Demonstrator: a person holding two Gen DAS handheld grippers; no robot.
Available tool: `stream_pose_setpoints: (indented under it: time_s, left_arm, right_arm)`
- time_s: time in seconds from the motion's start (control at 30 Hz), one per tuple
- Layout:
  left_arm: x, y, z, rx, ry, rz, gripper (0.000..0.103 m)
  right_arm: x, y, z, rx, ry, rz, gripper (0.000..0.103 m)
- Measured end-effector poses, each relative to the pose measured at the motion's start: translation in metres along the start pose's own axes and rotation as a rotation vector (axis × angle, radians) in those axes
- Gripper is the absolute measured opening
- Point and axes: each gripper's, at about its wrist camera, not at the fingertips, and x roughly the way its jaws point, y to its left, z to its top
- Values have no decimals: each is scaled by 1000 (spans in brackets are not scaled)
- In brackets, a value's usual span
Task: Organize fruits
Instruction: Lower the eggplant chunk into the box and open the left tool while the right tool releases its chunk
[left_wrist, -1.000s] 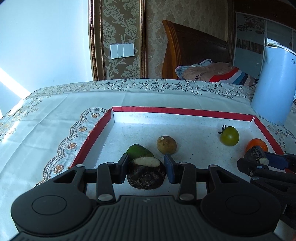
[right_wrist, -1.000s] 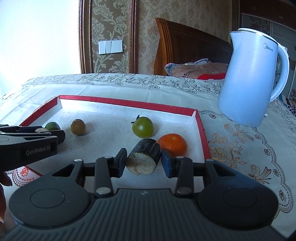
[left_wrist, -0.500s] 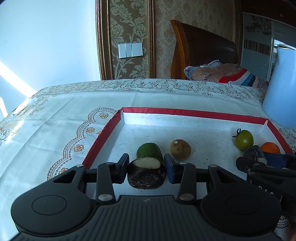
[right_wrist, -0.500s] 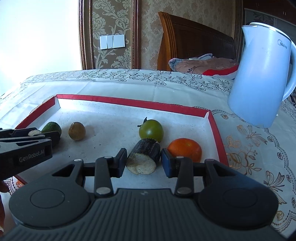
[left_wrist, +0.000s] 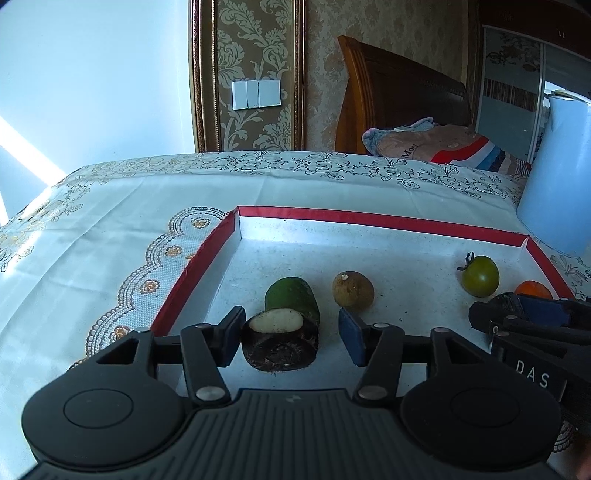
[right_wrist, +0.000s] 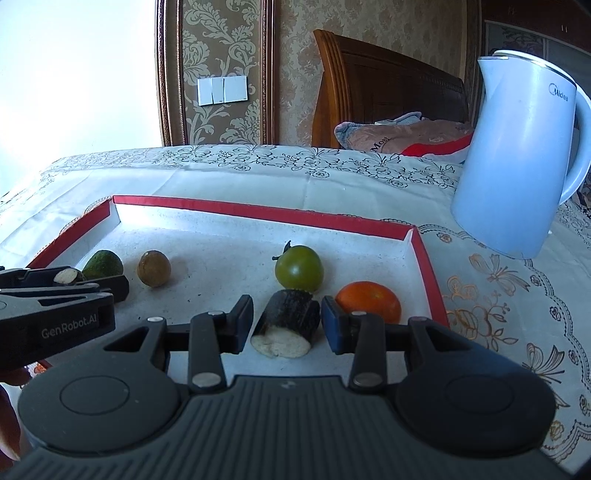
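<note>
A red-rimmed white tray (left_wrist: 369, 218) (right_wrist: 258, 211) lies on the tablecloth. My left gripper (left_wrist: 291, 334) is open around a dark stubby root piece with a pale cut face (left_wrist: 280, 343) that rests on the tray floor. A green fruit (left_wrist: 291, 297) and a brown round fruit (left_wrist: 352, 289) lie just behind it. My right gripper (right_wrist: 287, 325) is open around a dark cylindrical root piece (right_wrist: 288, 323) lying on the tray. A green tomato (right_wrist: 299, 267) and an orange (right_wrist: 369, 300) lie just beyond it.
A pale blue electric kettle (right_wrist: 517, 155) stands on the table right of the tray. A wooden headboard (left_wrist: 399, 107) and folded bedding (left_wrist: 424, 142) lie beyond the table's far edge. The embroidered tablecloth (left_wrist: 110, 229) spreads left of the tray.
Both grippers have opened and let go of their root pieces, which now rest on the tray floor. Both views have shifted slightly.
</note>
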Motion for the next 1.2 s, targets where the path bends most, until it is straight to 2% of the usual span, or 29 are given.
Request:
stream_pose_setpoints:
  time_s: [0.17,0.3,0.43,0.67,0.93,1.2]
  left_arm:
    - [-3,-2,-1,9,-17,12,64]
    - [-5,0,-1,-3,-16,8,64]
    - [-8,3,-1,-11,-23,7,64]
    - [-16,8,-3,-39,-27,-19,64]
    - [-35,10,-10,-35,-59,-23,64]
    - [-58,17,-26,-44,-69,-67,65]
  right_arm:
    - [-2,1,0,-1,-7,4,44]
    - [-5,1,0,-2,-15,6,49]
    - [-8,1,0,1,-23,6,49]
    - [-18,3,-2,-4,-57,-3,60]
    - [-32,-1,-4,17,-68,10,61]
    - [-47,-1,-15,12,-50,25,61]
